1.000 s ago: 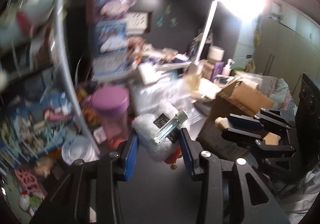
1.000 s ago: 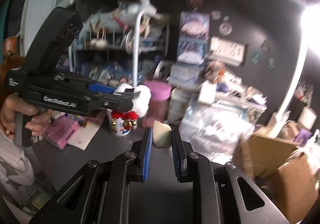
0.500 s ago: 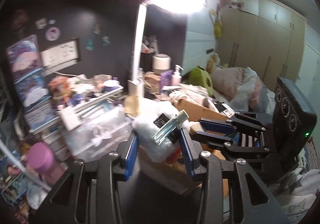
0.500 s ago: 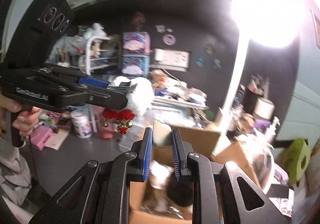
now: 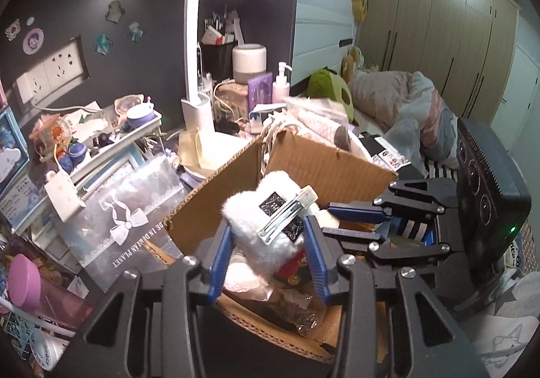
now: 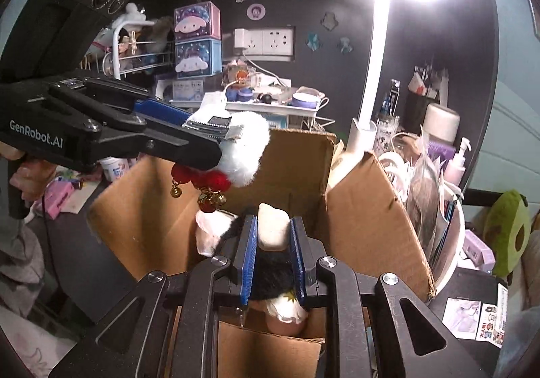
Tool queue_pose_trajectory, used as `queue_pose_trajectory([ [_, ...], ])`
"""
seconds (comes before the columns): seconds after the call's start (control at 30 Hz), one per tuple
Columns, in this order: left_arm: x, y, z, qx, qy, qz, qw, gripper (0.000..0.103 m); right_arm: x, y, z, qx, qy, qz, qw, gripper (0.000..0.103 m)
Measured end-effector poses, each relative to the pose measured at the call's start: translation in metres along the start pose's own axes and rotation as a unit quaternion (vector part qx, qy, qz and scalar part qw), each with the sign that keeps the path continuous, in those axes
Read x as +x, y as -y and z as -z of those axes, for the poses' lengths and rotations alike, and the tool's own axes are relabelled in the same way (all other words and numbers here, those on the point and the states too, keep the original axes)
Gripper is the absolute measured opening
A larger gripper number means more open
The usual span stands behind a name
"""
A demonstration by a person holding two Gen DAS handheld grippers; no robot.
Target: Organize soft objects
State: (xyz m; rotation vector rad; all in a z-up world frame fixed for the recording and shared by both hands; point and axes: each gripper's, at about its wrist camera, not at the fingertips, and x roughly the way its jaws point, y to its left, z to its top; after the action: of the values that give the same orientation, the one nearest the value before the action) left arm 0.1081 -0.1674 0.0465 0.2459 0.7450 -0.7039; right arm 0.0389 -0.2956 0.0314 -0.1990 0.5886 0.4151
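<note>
My left gripper (image 5: 268, 243) is shut on a white fluffy hair clip (image 5: 260, 226) with a metal clasp, red pompoms and small bells; it hangs over the open cardboard box (image 5: 324, 165). In the right wrist view the same clip (image 6: 241, 150) sticks out of the left gripper (image 6: 216, 141) above the box (image 6: 368, 209). My right gripper (image 6: 273, 236) is shut on a small cream soft piece (image 6: 272, 231), also over the box. Soft items lie inside the box: a pink-white one (image 6: 209, 232) and a black furry one. In the left wrist view the right gripper (image 5: 332, 221) reaches in from the right.
A white lamp post (image 6: 371, 74) stands behind the box under a glaring light. A cluttered white shelf (image 5: 111, 141), a clear plastic bag (image 5: 125, 212), bottles (image 5: 280, 84) and a green plush (image 5: 332, 91) surround it. A bed with bedding (image 5: 405, 101) lies at right.
Both grippers swung right, away from the wire rack and pink cup, and now hang over the cardboard box. Each still holds its item.
</note>
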Motion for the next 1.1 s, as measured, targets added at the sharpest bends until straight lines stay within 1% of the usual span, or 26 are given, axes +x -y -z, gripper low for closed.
queue_pose_trajectory([
  [0.07, 0.005, -0.001, 0.0, 0.0, -0.005, -0.004, 1.0, 0.038, 0.002, 0.003, 0.001, 0.001, -0.003, -0.003, 1.0, 0.015],
  [0.17, 0.01, -0.001, 0.001, -0.002, -0.012, -0.005, 0.9999, 0.04, 0.004, 0.005, 0.003, 0.002, -0.004, -0.004, 1.0, 0.022],
  [0.2, 0.01, -0.001, 0.002, -0.001, -0.013, -0.006, 0.9999, 0.04, 0.004, 0.005, 0.004, 0.002, -0.004, -0.004, 1.0, 0.023],
  [0.4, 0.005, -0.004, 0.004, -0.002, -0.004, -0.02, 0.9998, 0.057, 0.005, 0.004, 0.005, 0.0, -0.007, -0.004, 1.0, 0.023],
  [0.47, 0.0, -0.006, 0.005, -0.006, 0.003, -0.025, 0.9997, 0.069, 0.005, 0.004, 0.004, -0.001, -0.008, -0.003, 1.0, 0.024],
  [0.5, -0.002, -0.006, 0.006, -0.007, 0.006, -0.026, 0.9996, 0.071, 0.005, 0.004, 0.004, -0.001, -0.008, -0.004, 1.0, 0.025],
  [0.53, -0.006, -0.008, 0.008, -0.011, 0.012, -0.028, 0.9995, 0.076, 0.005, 0.004, 0.004, -0.001, -0.007, -0.004, 1.0, 0.025],
  [0.6, -0.015, -0.01, 0.011, -0.019, 0.026, -0.029, 0.9991, 0.081, 0.005, 0.004, 0.003, -0.001, -0.006, -0.005, 1.0, 0.03],
  [0.63, -0.02, -0.012, 0.013, -0.024, 0.033, -0.032, 0.9987, 0.085, 0.004, 0.004, 0.002, -0.001, -0.004, -0.005, 1.0, 0.031],
  [0.7, -0.034, -0.014, 0.018, -0.036, 0.054, -0.049, 0.9967, 0.089, 0.002, 0.003, -0.001, -0.001, 0.002, -0.008, 1.0, 0.034],
  [0.73, -0.039, -0.015, 0.021, -0.043, 0.063, -0.059, 0.9953, 0.093, 0.001, 0.002, -0.003, -0.002, 0.007, -0.013, 1.0, 0.037],
  [0.77, -0.048, -0.017, 0.025, -0.055, 0.078, -0.073, 0.9927, 0.1, -0.001, 0.001, -0.004, -0.003, 0.013, -0.019, 1.0, 0.044],
  [0.8, -0.056, -0.02, 0.03, -0.068, 0.093, -0.087, 0.9895, 0.103, -0.002, 0.001, -0.007, -0.004, 0.021, -0.026, 0.999, 0.049],
  [0.83, -0.062, -0.022, 0.034, -0.078, 0.105, -0.098, 0.9865, 0.103, -0.004, 0.001, -0.009, -0.006, 0.029, -0.032, 0.999, 0.052],
  [0.9, -0.074, -0.025, 0.045, -0.098, 0.124, -0.128, 0.9791, 0.103, -0.008, 0.0, -0.014, -0.011, 0.048, -0.043, 0.998, 0.065],
  [0.93, -0.078, -0.027, 0.05, -0.107, 0.131, -0.143, 0.9751, 0.103, -0.01, 0.0, -0.015, -0.012, 0.056, -0.046, 0.997, 0.068],
  [1.0, -0.087, -0.032, 0.061, -0.128, 0.145, -0.176, 0.9651, 0.103, -0.015, -0.002, -0.02, -0.016, 0.077, -0.055, 0.995, 0.082],
  [1.03, -0.09, -0.033, 0.065, -0.137, 0.149, -0.187, 0.9612, 0.103, -0.019, -0.004, -0.023, -0.02, 0.092, -0.063, 0.994, 0.085],
  [1.1, -0.096, -0.038, 0.076, -0.156, 0.157, -0.209, 0.9526, 0.103, -0.024, -0.006, -0.027, -0.026, 0.11, -0.074, 0.991, 0.095],
])
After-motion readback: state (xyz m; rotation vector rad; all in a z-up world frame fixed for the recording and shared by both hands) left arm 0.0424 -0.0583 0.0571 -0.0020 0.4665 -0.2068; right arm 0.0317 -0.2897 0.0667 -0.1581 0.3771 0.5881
